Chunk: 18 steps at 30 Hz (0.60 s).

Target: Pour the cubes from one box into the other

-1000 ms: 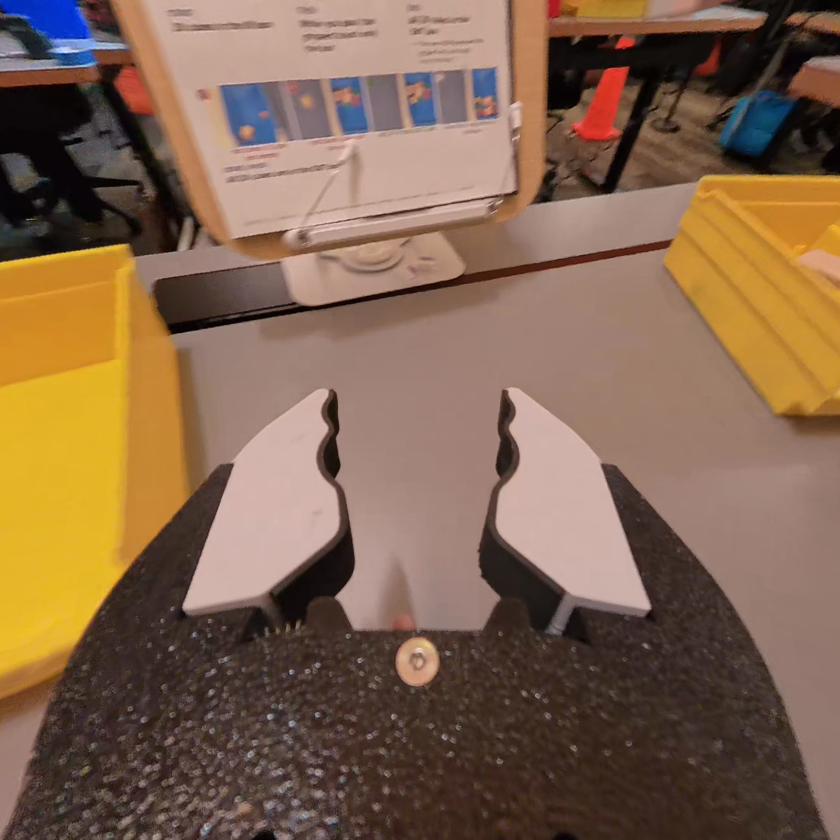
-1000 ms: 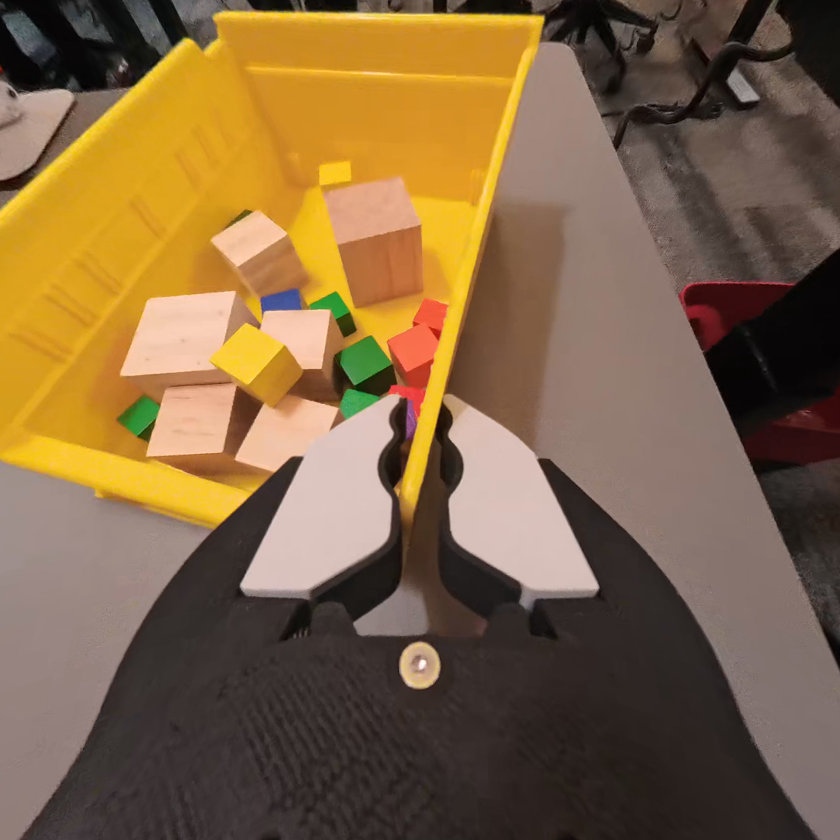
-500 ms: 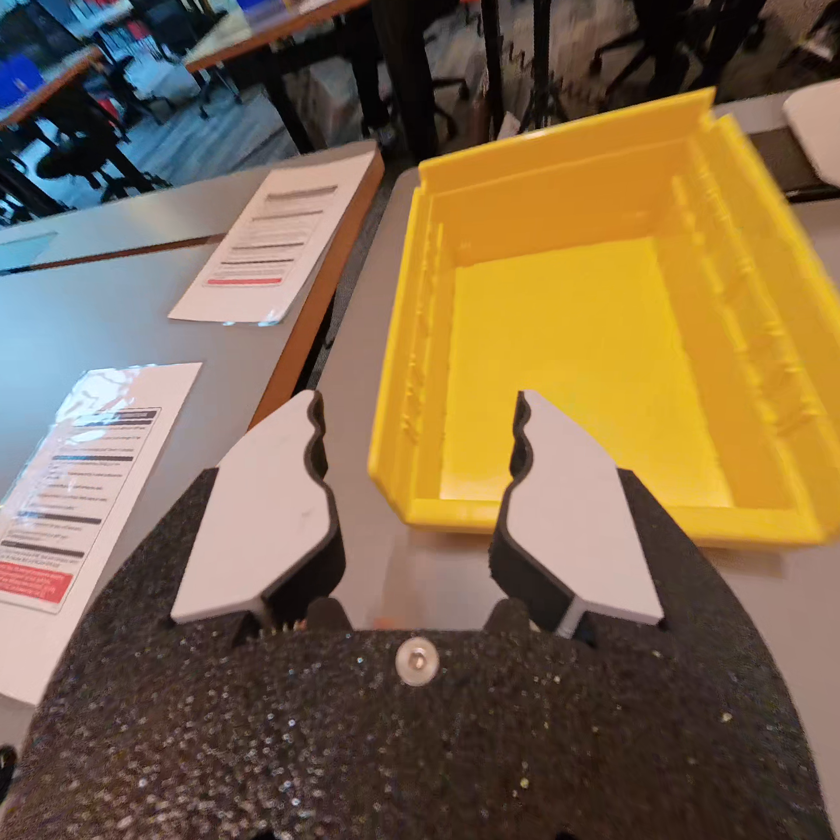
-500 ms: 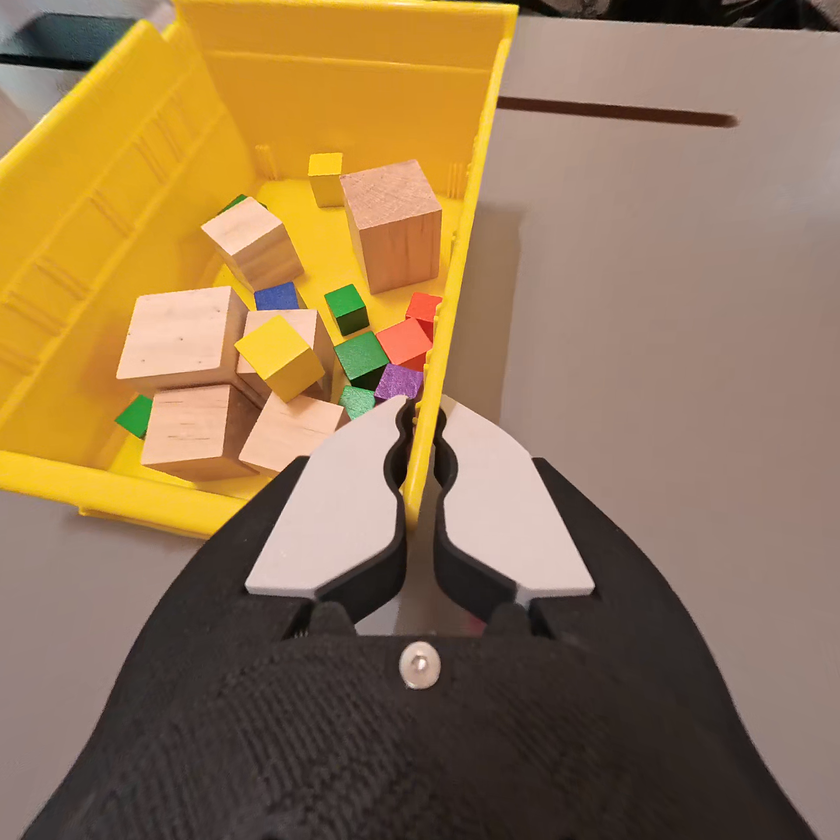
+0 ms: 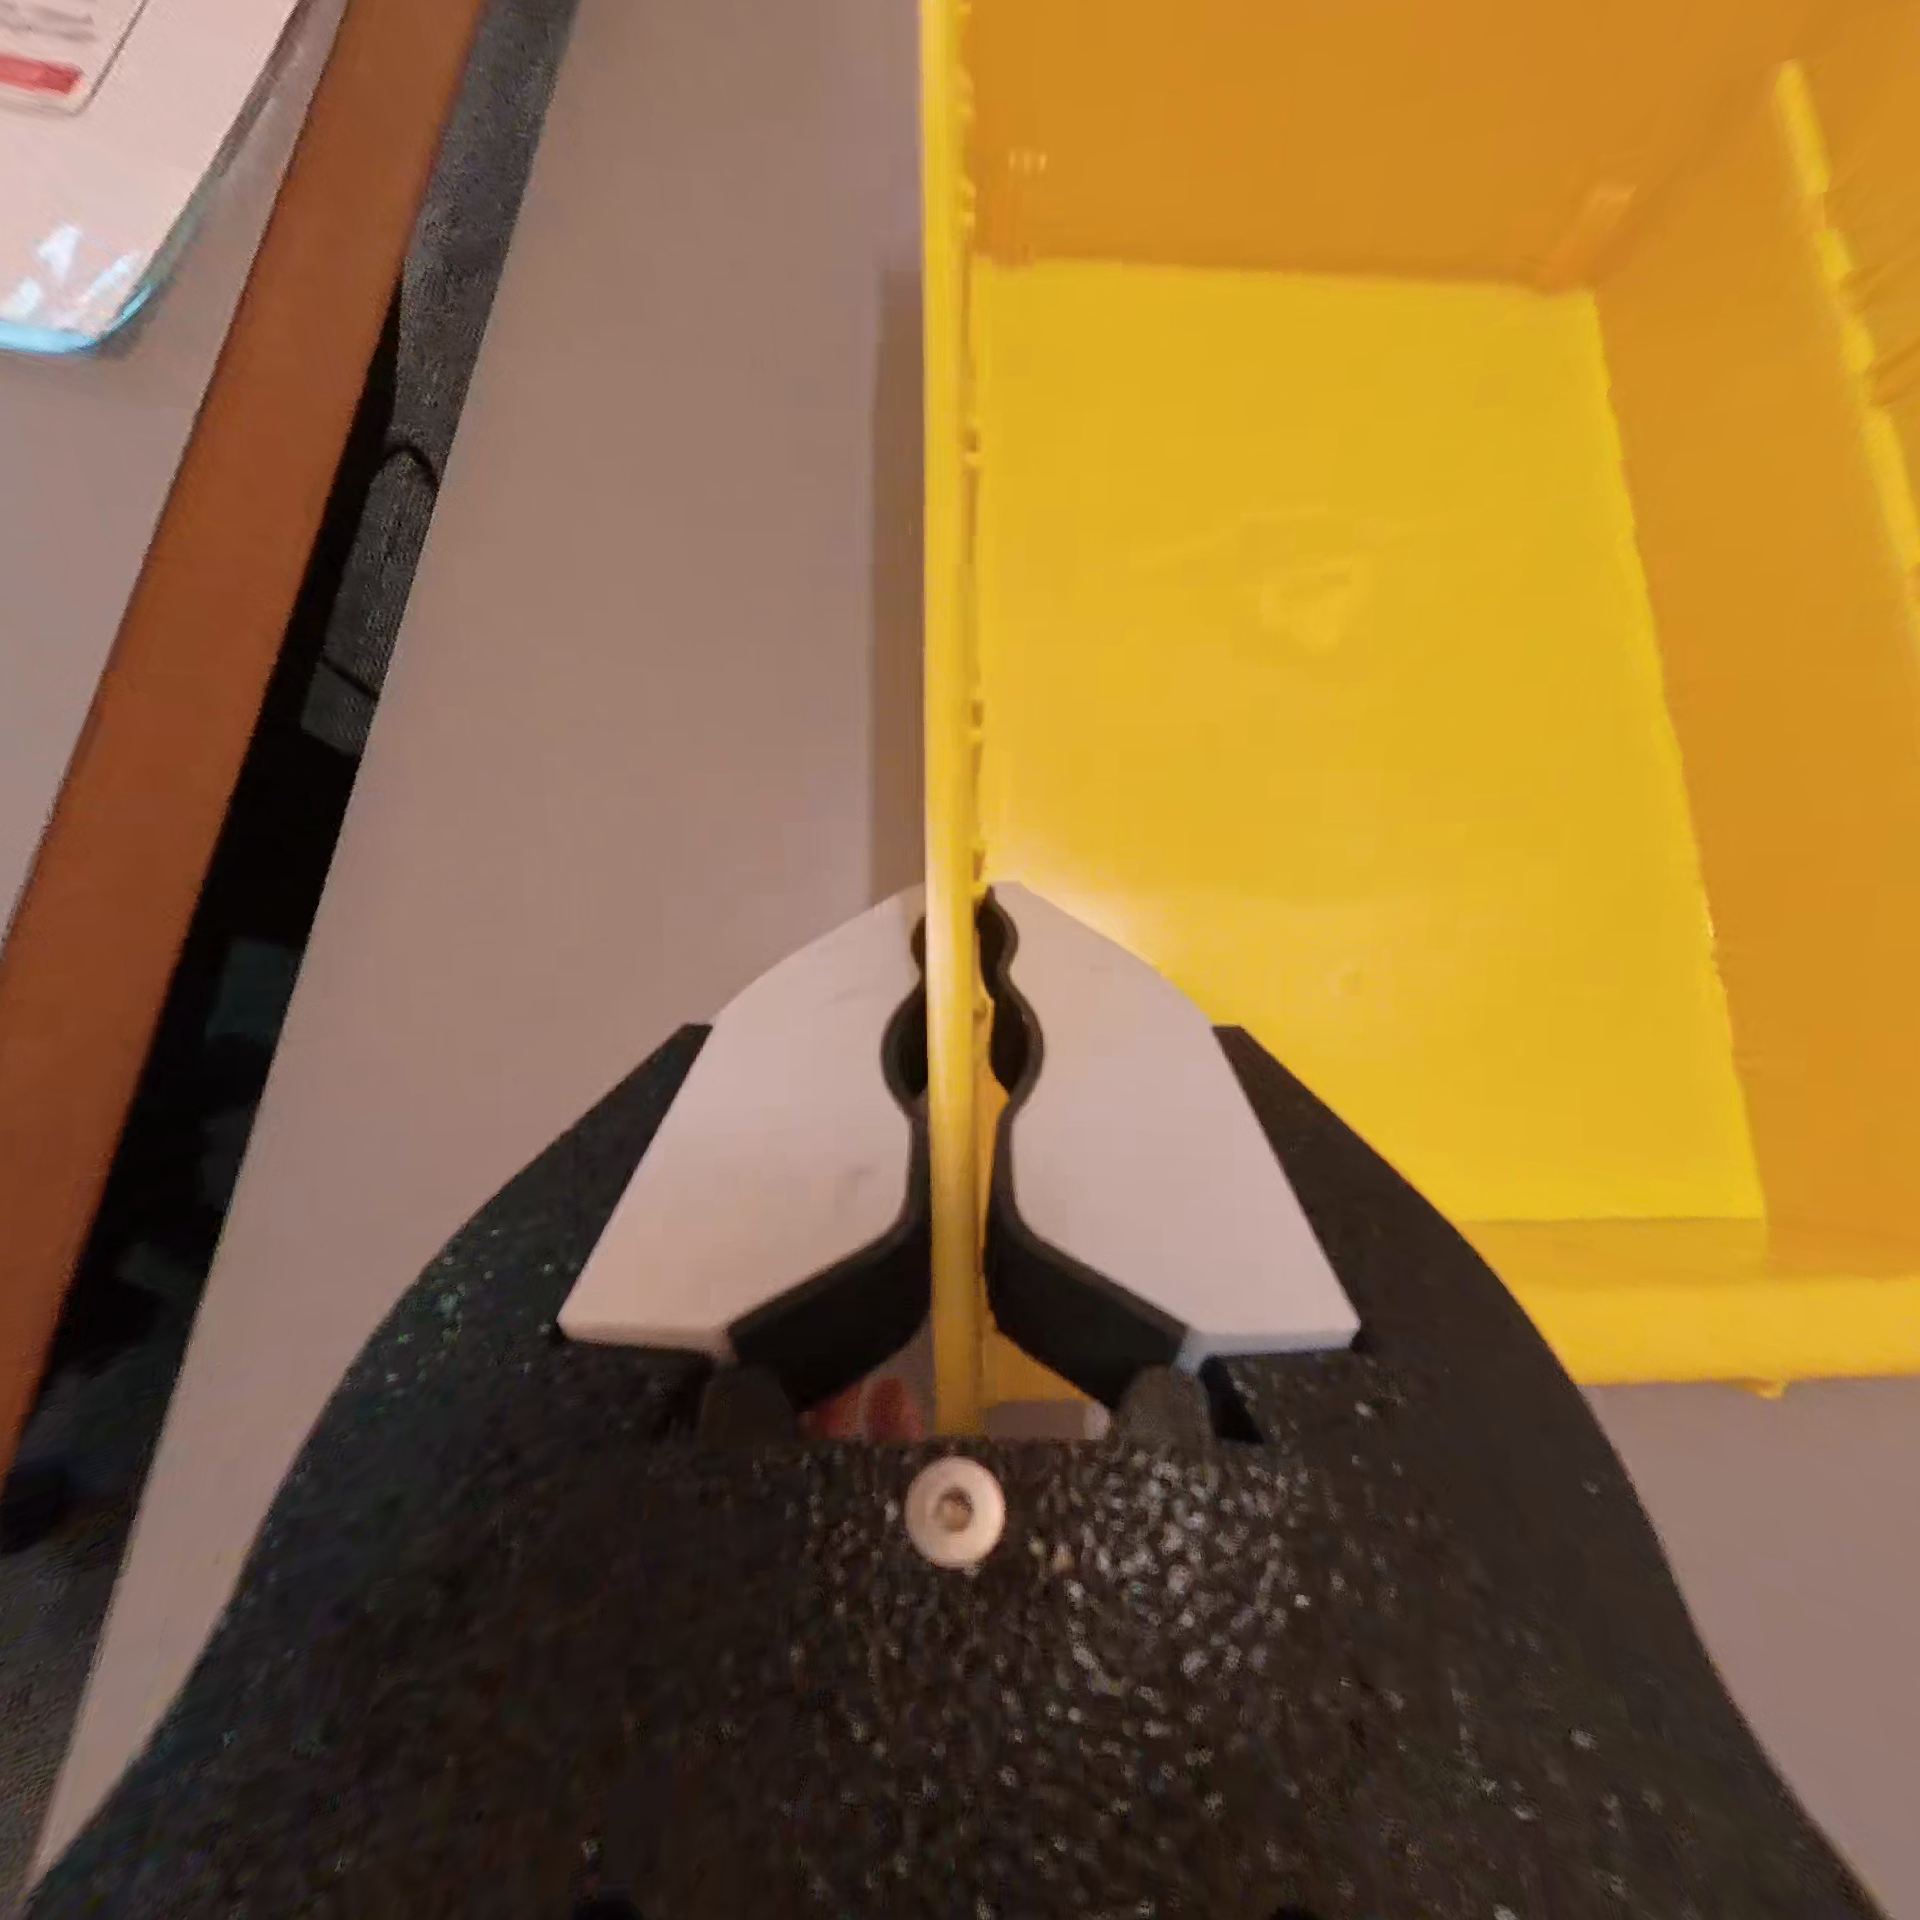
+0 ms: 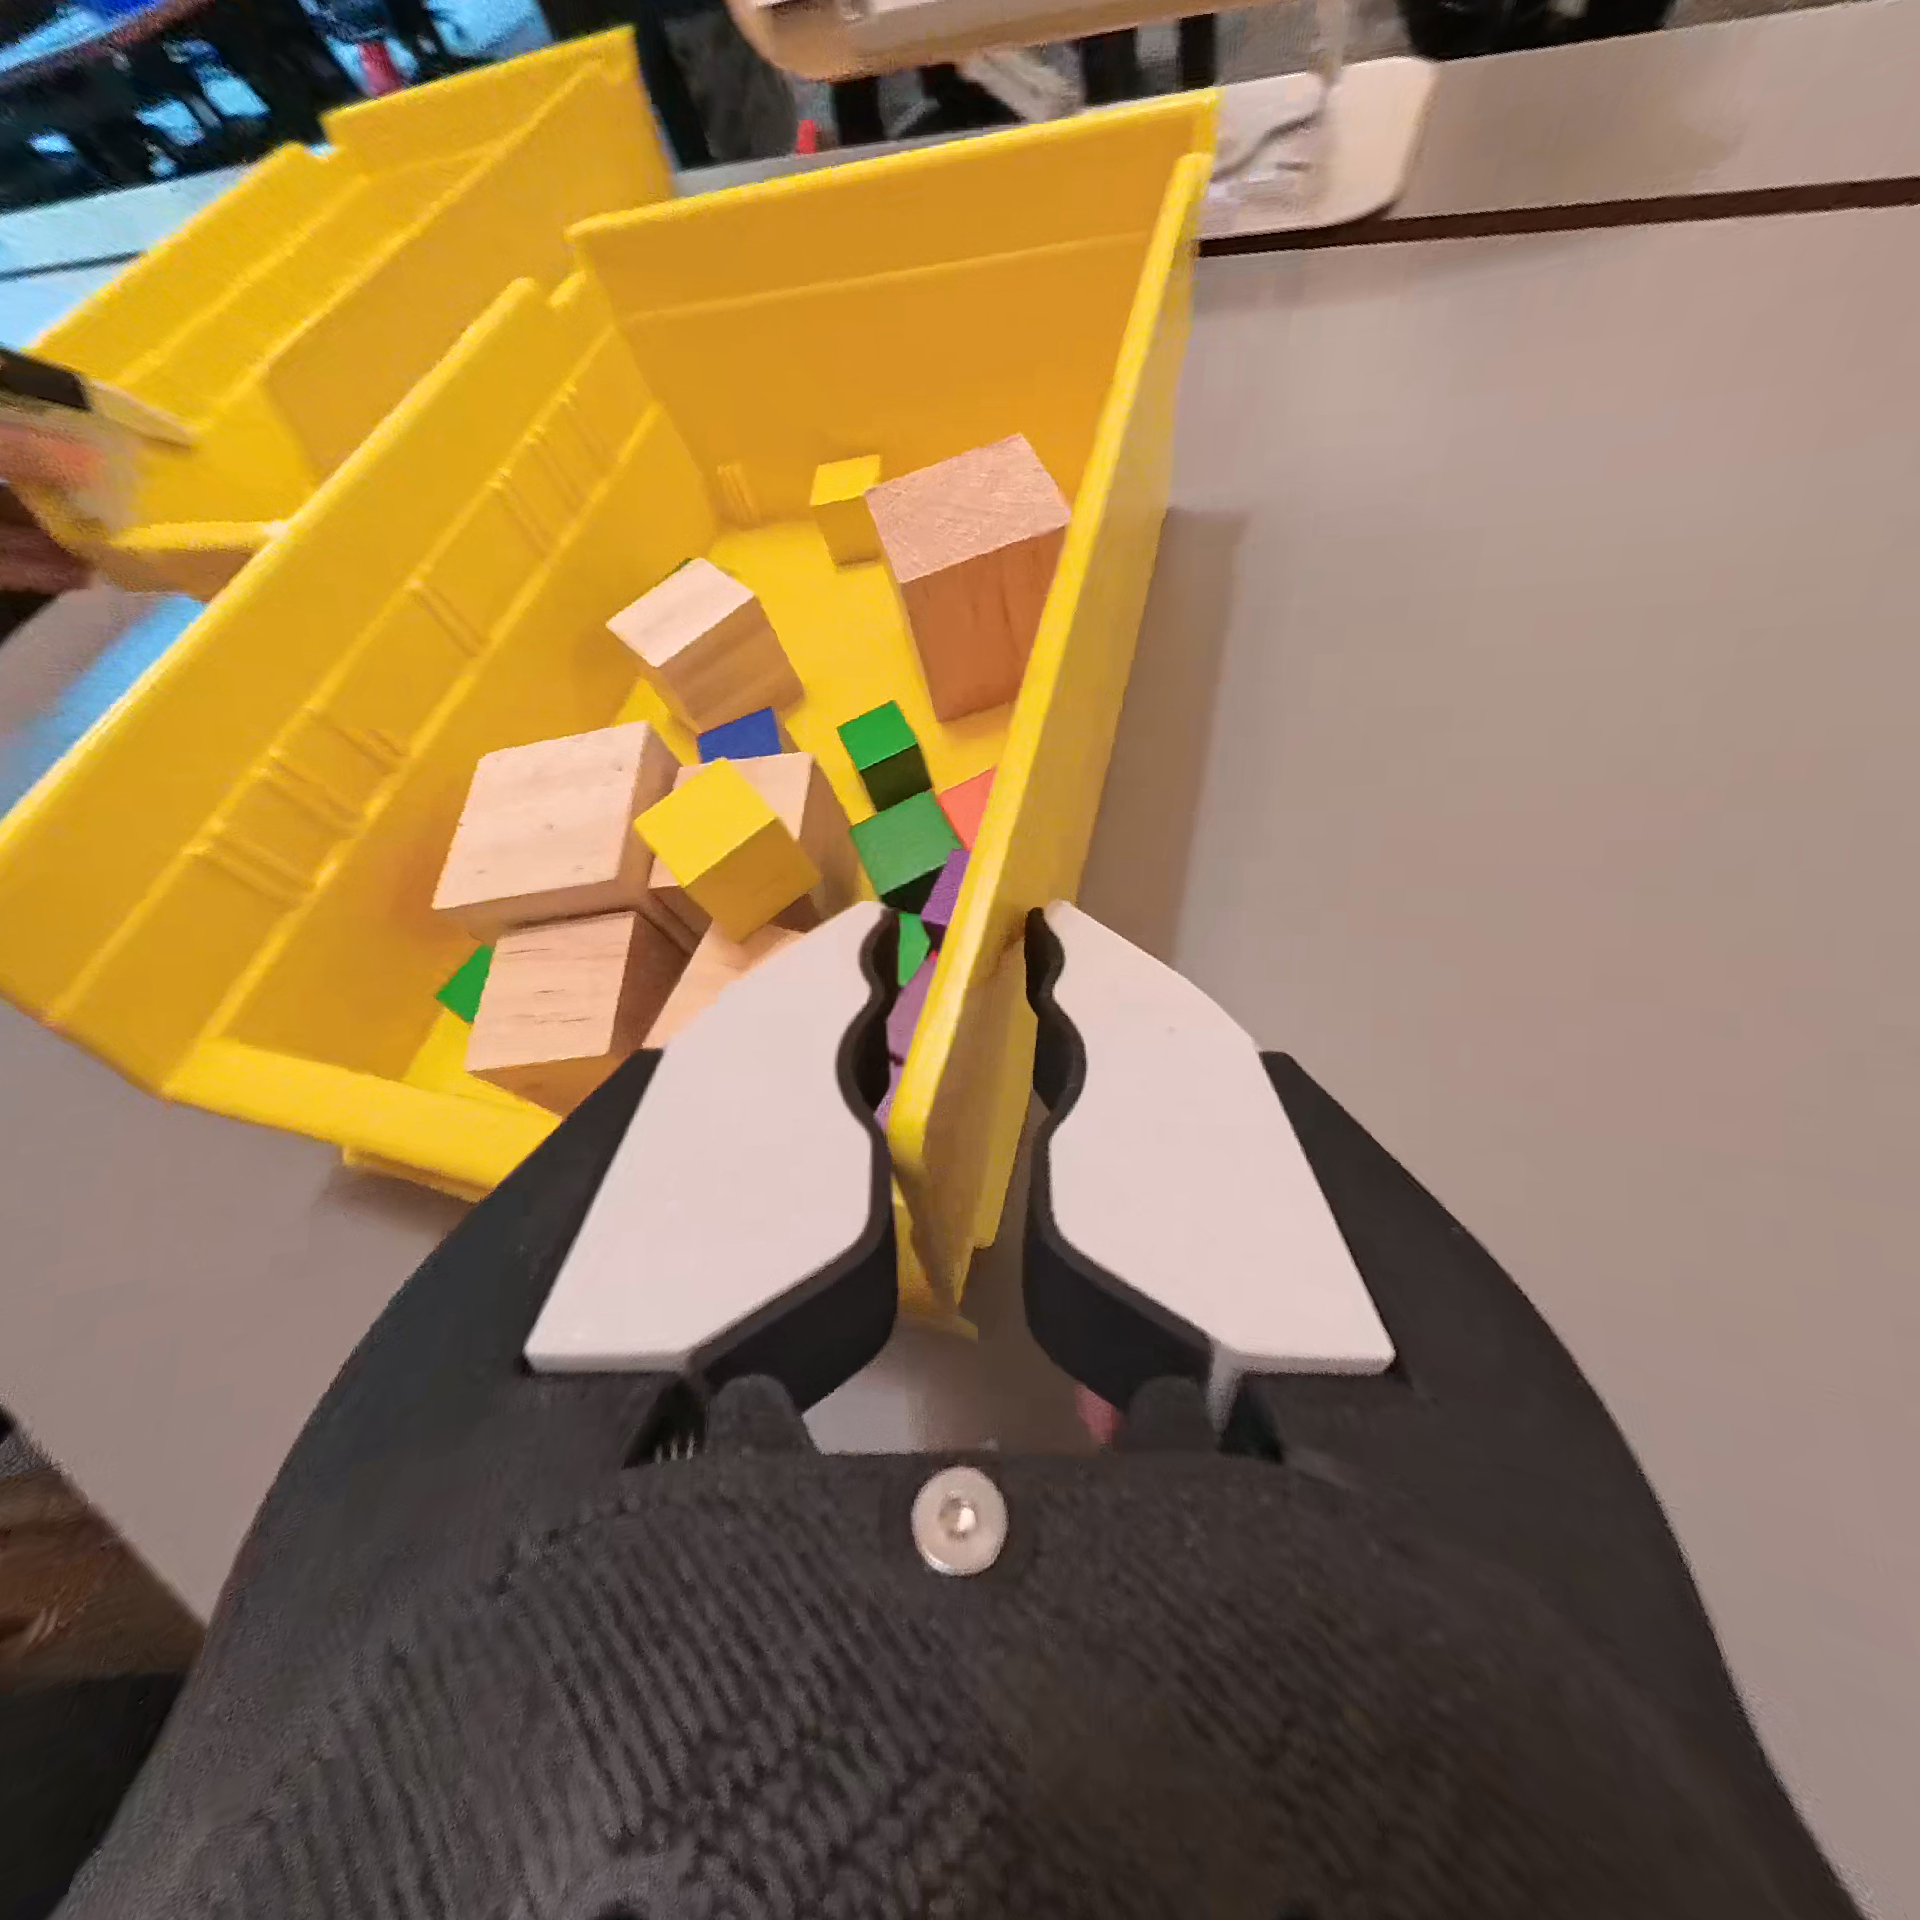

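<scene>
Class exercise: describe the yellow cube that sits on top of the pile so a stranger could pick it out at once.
Find the yellow box full of cubes that the right gripper clamps by its side wall. Near its middle, close to the gripper, a yellow cube sits tilted atop pale wooden cubes. It is painted, unlike them, and bigger than the small yellow cube at the far wall.

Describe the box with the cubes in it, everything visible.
The box with the cubes is an open-topped bin of bright yellow plastic, with ribbed side walls and a low front lip. It looks tipped toward its left side, its right wall raised above the grey table. The right gripper is shut on that right wall near the front corner, one finger inside and one outside. Inside lie several large plain wooden cubes and smaller yellow, green, blue, red-orange and purple ones. A second yellow box sits close behind-left.
</scene>
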Motion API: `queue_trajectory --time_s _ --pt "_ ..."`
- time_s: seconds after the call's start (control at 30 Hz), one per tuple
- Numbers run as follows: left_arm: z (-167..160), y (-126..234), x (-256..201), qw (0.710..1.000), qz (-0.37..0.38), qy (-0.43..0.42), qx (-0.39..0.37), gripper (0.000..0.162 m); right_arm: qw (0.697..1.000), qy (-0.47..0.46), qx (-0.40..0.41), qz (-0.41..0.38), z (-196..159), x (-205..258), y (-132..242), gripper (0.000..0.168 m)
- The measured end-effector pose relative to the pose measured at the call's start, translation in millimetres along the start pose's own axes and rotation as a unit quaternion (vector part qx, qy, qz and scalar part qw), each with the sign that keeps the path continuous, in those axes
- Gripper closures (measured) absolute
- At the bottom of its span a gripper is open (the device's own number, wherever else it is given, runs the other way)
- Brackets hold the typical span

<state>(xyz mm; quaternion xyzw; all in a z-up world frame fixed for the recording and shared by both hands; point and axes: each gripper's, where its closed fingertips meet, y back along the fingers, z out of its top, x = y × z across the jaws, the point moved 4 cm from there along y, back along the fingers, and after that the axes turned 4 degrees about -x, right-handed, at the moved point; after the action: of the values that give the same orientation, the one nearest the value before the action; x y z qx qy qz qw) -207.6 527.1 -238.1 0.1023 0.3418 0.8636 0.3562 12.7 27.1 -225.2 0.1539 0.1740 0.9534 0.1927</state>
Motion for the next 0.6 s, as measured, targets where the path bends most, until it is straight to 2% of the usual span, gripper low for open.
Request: queue_trajectory --time_s 0.03,0.13,0.23,0.4,0.5,0.6 --pt "0 0 0 1.000 0.000 0.014 -0.003 0.158 1.000 0.004 0.001 0.012 -3 12 0 0.144" --pt "1 2 -2 0.999 0.011 0.033 -0.011 0.158 0.998 0.024 0.010 0.063 -11 46 -6 0.129" --pt "5 6 -4 0.999 0.020 0.046 -0.016 0.159 0.995 0.061 0.023 0.072 -13 56 -10 0.126" --pt "16 26 -8 0.998 0.020 0.047 -0.026 0.159 0.986 -0.043 0.021 0.162 -3 53 -4 0.109" --pt "31 55 -16 0.998 0.004 0.042 -0.045 0.159 0.988 -0.054 -0.005 0.144 23 30 5 0.099" --pt "54 95 -38 0.997 -0.001 0.023 -0.070 0.159 0.992 -0.009 -0.089 0.091 80 6 10 0.087"
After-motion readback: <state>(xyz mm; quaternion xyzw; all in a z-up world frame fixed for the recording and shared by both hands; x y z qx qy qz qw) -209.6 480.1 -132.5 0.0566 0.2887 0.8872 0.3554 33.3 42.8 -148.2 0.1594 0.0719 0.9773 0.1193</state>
